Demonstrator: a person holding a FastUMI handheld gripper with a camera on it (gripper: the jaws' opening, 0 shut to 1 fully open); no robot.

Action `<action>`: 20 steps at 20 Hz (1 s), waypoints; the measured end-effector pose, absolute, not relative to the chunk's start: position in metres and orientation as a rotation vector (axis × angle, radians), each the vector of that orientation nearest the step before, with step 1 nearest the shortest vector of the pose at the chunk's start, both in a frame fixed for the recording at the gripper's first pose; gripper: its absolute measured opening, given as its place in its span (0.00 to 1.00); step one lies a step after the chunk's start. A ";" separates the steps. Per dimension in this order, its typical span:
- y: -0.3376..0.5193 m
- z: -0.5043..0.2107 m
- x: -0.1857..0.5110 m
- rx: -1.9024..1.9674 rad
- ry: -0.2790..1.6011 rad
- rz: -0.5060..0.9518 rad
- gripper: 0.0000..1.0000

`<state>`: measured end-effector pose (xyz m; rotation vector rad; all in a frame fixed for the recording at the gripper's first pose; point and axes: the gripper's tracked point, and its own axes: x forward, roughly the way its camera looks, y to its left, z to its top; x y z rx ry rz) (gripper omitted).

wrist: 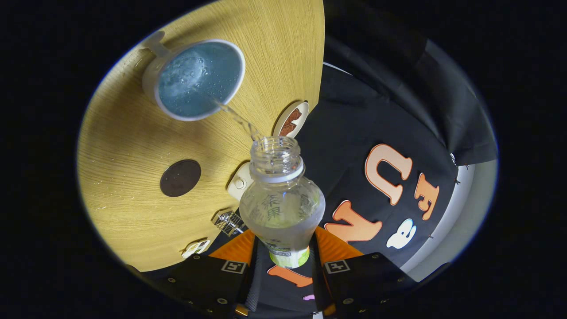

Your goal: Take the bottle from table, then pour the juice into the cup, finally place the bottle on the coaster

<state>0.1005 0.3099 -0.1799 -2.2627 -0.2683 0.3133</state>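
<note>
Above the table [133,133], the tilted gripper [283,248] clamps the bottle [281,208], pouring into the cup [195,79].

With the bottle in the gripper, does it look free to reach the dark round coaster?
Probably yes: the gripper is shut on the bottle, pouring into the cup; bare table surrounds the coaster.

Lit evenly and fairly brightly from above, with the wooden table [133,146] glowing warm against a dark cloth wall [354,115]. Soft shadow cast beside the cup [195,79], faint sheen on the liquid inside. Small highlights along the clear bottle [281,195], held tight between both fingers of the gripper [283,254]. Strong fisheye bending toward the rim, table edge curved. Thin pouring stream slightly smeared; centre sharp, outskirts softer.
</note>
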 end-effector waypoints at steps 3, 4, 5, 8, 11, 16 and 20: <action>0.311 -0.179 0.100 -2.275 -0.268 0.321 0.49; 0.311 -0.178 0.100 -2.277 -0.271 0.323 0.49; 0.313 -0.178 0.101 -2.278 -0.274 0.325 0.49; 0.313 -0.176 0.103 -2.279 -0.273 0.328 0.49; 0.315 -0.172 0.105 -2.291 -0.272 0.328 0.49; 0.320 -0.166 0.104 -2.302 -0.295 0.329 0.49; 0.323 -0.163 0.102 -2.306 -0.293 0.336 0.49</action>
